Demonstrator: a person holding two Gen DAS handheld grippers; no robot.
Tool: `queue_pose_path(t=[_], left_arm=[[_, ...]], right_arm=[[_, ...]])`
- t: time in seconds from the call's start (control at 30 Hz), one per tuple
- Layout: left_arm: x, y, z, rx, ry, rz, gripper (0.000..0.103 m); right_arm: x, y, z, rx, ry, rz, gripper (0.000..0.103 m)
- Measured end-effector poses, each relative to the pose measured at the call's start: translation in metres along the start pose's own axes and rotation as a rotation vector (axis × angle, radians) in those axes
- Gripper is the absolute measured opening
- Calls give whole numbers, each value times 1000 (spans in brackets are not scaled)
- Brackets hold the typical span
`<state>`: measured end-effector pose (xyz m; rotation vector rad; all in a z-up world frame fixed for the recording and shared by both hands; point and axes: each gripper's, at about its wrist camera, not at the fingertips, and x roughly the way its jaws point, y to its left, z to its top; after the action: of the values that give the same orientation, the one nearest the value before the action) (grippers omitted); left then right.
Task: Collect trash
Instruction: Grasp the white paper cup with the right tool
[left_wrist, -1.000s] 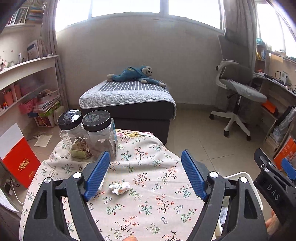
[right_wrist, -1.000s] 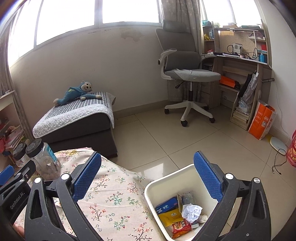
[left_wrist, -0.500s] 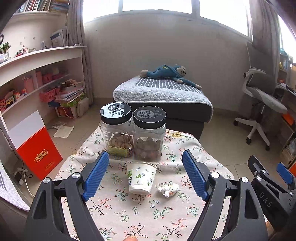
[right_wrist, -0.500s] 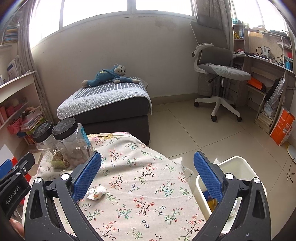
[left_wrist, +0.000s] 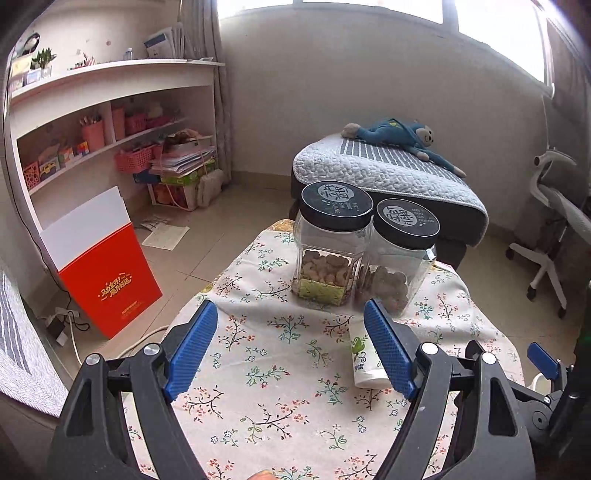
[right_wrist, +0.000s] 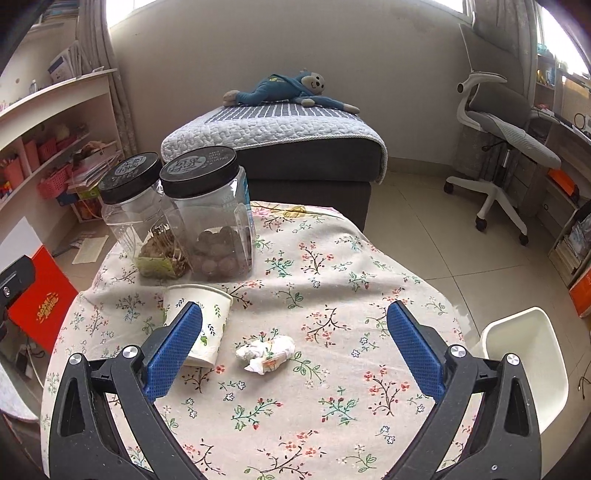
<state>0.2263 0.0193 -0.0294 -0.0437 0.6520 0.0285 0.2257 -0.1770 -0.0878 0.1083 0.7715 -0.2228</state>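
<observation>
A crumpled white wrapper (right_wrist: 266, 352) lies on the flowered tablecloth (right_wrist: 332, 369), between the wide-apart blue pads of my right gripper (right_wrist: 293, 325), which stands open above it. An upside-down paper cup (right_wrist: 199, 325) with green print stands left of the wrapper, partly behind the right gripper's left finger (right_wrist: 173, 345). In the left wrist view the same cup (left_wrist: 362, 354) sits half hidden behind the right finger (left_wrist: 388, 349) of my left gripper (left_wrist: 290, 326), which is open over bare cloth with nothing between its pads. A white trash bin (right_wrist: 524, 354) stands off the table's right edge.
Two clear jars with black lids (right_wrist: 207, 218) (right_wrist: 136, 218) stand at the far side of the table, close behind the cup. Beyond are a grey bed with a blue plush monkey (right_wrist: 291, 88), shelves at the left, a red box (left_wrist: 107, 273) and a desk chair (right_wrist: 502, 125).
Both grippers swung left, away from the bin and over the table. The jars, cup and wrapper came into closer view. Both stayed open and empty.
</observation>
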Motion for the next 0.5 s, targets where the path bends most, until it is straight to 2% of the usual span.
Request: queue_pose_path(t=[0.17,0.33,0.5], left_arm=[[4,30,12,-66,7,14,80],[8,60,21,-147,19,23,82],[13,78,22,-199,39,33,83]], right_arm=[[40,26,-1,-12,152,113,96],[70,52,3,-85,208,130,96],[98,70,4,-130,314,215,96]])
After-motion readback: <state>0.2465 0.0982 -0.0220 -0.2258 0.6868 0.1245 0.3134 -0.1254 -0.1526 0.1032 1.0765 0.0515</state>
